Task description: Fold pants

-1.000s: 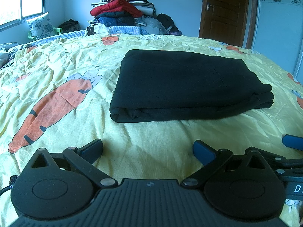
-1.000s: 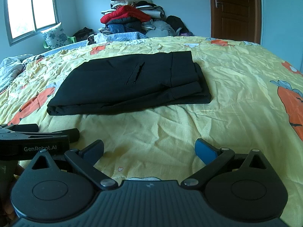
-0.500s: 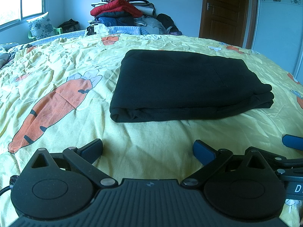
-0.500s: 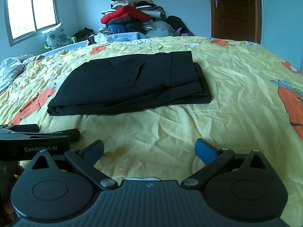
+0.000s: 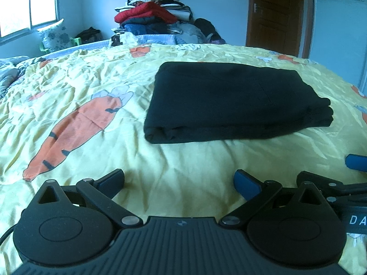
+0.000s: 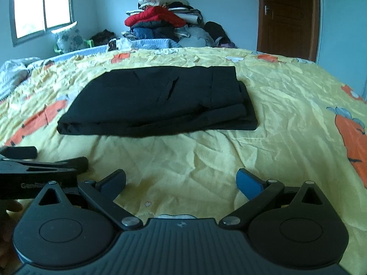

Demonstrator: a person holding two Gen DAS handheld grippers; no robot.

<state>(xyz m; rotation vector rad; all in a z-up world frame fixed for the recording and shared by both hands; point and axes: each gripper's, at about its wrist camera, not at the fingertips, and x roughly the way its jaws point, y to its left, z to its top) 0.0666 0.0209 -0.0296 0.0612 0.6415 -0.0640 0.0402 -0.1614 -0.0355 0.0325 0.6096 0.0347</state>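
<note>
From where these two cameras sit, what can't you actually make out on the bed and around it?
- Black pants: how many layers are folded; both views show only the top and near edges.
- Clothes pile behind the bed: single garments too small and overlapped, both views.
- Right tool: cut off by the left view's right edge.
- Left tool: cut off by the right view's left edge.
- The person: only part of a hand at the edge.
</note>
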